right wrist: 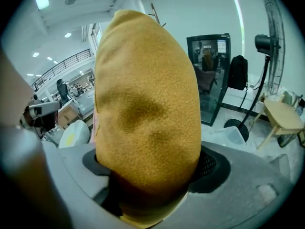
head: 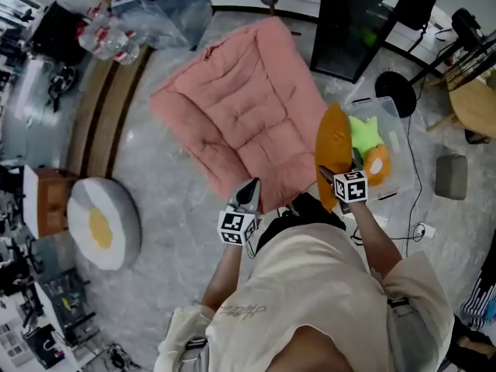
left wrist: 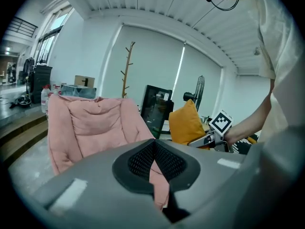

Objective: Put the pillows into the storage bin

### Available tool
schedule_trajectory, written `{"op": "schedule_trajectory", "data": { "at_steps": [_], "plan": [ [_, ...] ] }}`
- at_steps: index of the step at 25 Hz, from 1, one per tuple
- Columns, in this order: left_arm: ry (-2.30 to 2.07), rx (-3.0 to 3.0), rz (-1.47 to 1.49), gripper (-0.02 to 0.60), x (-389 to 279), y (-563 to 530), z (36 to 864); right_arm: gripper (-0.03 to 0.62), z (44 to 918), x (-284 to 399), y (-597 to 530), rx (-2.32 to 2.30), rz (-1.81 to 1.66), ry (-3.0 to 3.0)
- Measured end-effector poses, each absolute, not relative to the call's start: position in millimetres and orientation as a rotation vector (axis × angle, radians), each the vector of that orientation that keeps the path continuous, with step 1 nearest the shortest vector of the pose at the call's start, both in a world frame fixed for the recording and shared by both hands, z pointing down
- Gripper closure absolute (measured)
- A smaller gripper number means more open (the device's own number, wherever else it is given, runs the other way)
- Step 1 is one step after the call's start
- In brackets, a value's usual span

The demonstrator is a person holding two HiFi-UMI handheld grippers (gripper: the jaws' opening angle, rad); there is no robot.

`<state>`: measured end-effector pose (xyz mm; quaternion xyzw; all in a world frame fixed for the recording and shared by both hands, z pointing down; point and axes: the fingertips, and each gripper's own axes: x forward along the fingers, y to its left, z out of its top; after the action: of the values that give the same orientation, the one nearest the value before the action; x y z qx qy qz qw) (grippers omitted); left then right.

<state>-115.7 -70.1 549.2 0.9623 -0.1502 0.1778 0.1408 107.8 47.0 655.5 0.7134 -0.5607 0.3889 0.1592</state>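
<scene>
A big pink quilted cushion hangs spread out in front of me. My left gripper is shut on its lower edge, and pink fabric shows pinched between the jaws. My right gripper is shut on an orange pillow, which stands upright beside the clear storage bin. In the right gripper view the orange pillow fills the wide gap between the jaws. A green and an orange soft item lie inside the bin. A round fried-egg pillow lies on the floor at the left.
A black cabinet stands behind the bin, with a fan base and cables beside it. A wooden step and bagged bottles are at the left. A small wooden table is at the right.
</scene>
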Motion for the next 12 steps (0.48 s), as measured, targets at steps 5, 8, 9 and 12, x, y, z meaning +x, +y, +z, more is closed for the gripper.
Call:
{"op": "schedule_trajectory", "data": {
  "at_steps": [5, 8, 9, 12],
  "plan": [
    [-0.321, 2.785, 0.508, 0.568, -106.7, -54.7, 557.2, 0.163, 648.3, 120.3, 100.1, 2.182, 1.121, -1.463],
    [-0.262, 2.793, 0.515, 0.568, -94.4, -46.9, 562.2, 0.16, 648.9, 134.8, 134.3, 2.239, 1.133, -1.366],
    [-0.246, 2.796, 0.518, 0.568, -90.0, -44.9, 562.5, 0.16, 648.7, 140.4, 144.8, 2.26, 1.141, -1.338],
    [-0.212, 2.806, 0.523, 0.568, -76.0, -41.0, 561.1, 0.16, 648.1, 161.5, 172.1, 2.33, 1.163, -1.259]
  ]
}}
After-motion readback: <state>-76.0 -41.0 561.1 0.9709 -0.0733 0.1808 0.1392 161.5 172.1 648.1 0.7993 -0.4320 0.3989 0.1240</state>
